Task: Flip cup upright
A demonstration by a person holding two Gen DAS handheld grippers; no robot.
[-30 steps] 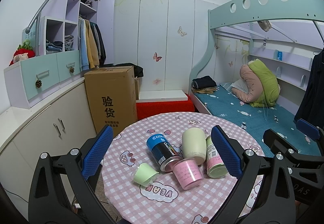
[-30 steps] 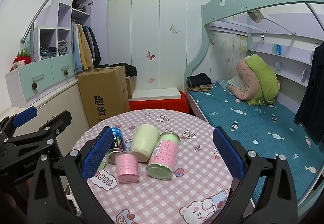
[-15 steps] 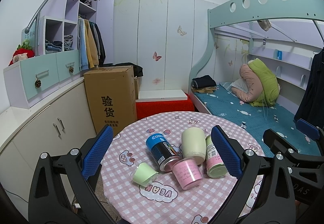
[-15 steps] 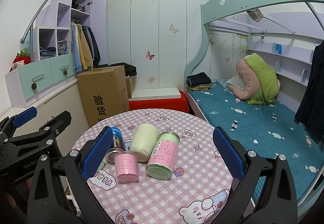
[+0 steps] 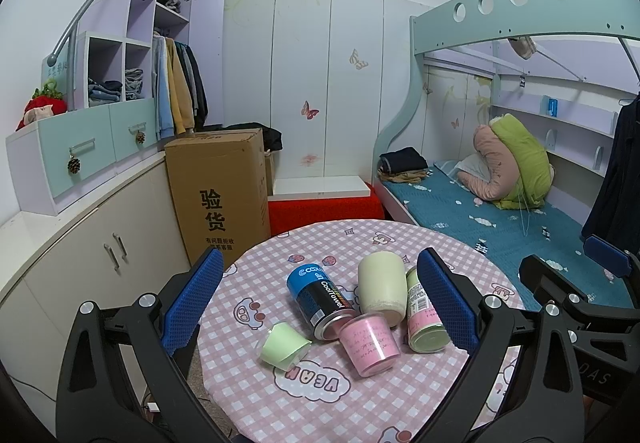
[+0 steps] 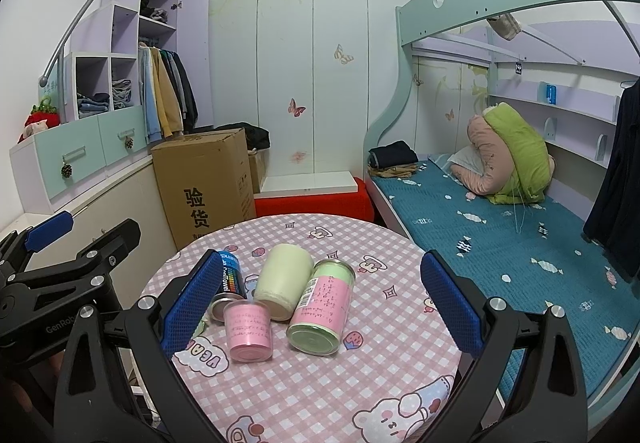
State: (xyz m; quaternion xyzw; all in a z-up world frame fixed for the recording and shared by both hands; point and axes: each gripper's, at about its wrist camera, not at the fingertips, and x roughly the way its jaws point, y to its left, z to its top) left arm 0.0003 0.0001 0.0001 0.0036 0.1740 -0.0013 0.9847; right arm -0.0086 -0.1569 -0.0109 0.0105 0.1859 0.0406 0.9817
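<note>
Several containers lie on their sides on a round table with a pink checked cloth [image 5: 304, 399]. A small light-green cup [image 5: 283, 345] lies at the left. A pink cup [image 5: 369, 343] [image 6: 248, 331] lies in front of a cream cup [image 5: 381, 291] [image 6: 282, 283], a blue and black can [image 5: 320, 295] [image 6: 228, 283] and a pink and green can [image 5: 424, 319] [image 6: 322, 311]. My left gripper [image 5: 318, 307] is open and empty above the table. My right gripper [image 6: 320, 307] is open and empty above the cans.
A cardboard box [image 5: 218, 195] stands behind the table on the left, beside white cabinets [image 5: 80, 259]. A bunk bed with a teal mattress [image 5: 500, 219] is on the right. A red step [image 5: 324, 209] lies beyond the table.
Both views have shifted very slightly; the containers have not moved and both grippers stay open.
</note>
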